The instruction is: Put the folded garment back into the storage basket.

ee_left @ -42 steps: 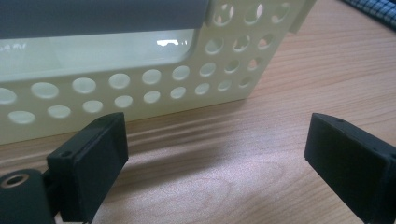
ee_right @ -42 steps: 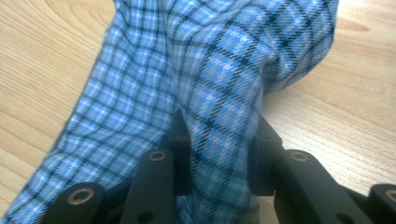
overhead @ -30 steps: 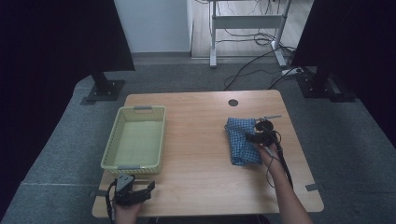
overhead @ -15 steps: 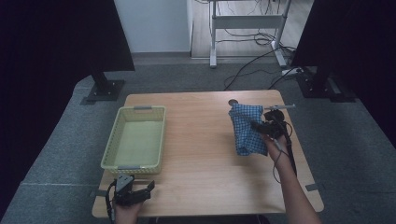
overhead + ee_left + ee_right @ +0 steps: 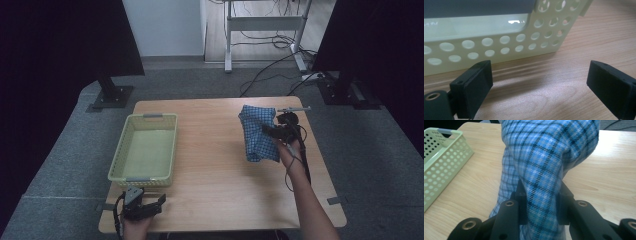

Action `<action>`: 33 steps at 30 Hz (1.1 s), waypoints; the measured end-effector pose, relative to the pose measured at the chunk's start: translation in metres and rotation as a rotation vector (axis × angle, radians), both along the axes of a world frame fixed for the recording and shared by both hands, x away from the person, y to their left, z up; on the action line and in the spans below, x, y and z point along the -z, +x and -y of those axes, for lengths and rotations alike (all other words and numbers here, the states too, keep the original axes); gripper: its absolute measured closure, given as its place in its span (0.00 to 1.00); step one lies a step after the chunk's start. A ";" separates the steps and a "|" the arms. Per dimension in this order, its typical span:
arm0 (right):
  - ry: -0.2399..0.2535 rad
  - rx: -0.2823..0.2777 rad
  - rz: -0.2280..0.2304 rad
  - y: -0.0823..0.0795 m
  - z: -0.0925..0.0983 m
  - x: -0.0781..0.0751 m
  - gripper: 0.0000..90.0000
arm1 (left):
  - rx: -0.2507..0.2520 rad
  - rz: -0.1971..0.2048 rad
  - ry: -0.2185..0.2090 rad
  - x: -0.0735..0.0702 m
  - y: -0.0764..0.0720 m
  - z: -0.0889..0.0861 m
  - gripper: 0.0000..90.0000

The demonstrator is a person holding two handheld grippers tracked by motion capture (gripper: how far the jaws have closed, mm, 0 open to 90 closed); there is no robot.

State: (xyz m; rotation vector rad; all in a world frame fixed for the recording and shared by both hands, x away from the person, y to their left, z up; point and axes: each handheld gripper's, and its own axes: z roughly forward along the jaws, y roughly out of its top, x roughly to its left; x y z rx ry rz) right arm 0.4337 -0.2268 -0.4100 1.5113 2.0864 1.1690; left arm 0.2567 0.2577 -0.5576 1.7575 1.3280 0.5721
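Note:
A blue checked cloth point(image 5: 257, 132) hangs lifted over the right half of the wooden table point(image 5: 215, 170). My right gripper point(image 5: 272, 131) is shut on the blue checked cloth point(image 5: 544, 165), which is bunched between its black jaws and drapes down in front of the camera. A pale green perforated basket point(image 5: 145, 150) stands on the table's left side, with nothing inside it. My left gripper point(image 5: 150, 202) rests at the front left table edge just before the basket's near wall point(image 5: 499, 47). Its jaws stand wide open with bare wood between them.
Black monitor stands point(image 5: 112, 92) and cables point(image 5: 270, 70) lie on the grey floor beyond the table. A metal desk frame point(image 5: 265, 22) stands at the back. Bare wood spans the table's middle and front.
My right gripper has lifted the cloth from lying flat and carried it up and toward the far side, so it now hangs bunched. The left gripper has stayed still.

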 end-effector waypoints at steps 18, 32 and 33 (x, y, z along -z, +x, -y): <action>0.004 -0.064 -0.010 0.013 -0.051 -0.002 0.78 | 0.013 -0.005 -0.005 0.000 0.000 0.000 0.07; 0.018 -0.111 -0.023 0.023 -0.095 0.000 0.78 | 0.014 -0.008 -0.008 0.000 0.000 0.000 0.07; 0.020 -0.112 -0.024 0.023 -0.097 -0.001 0.78 | 0.017 -0.009 -0.006 0.000 0.000 0.000 0.07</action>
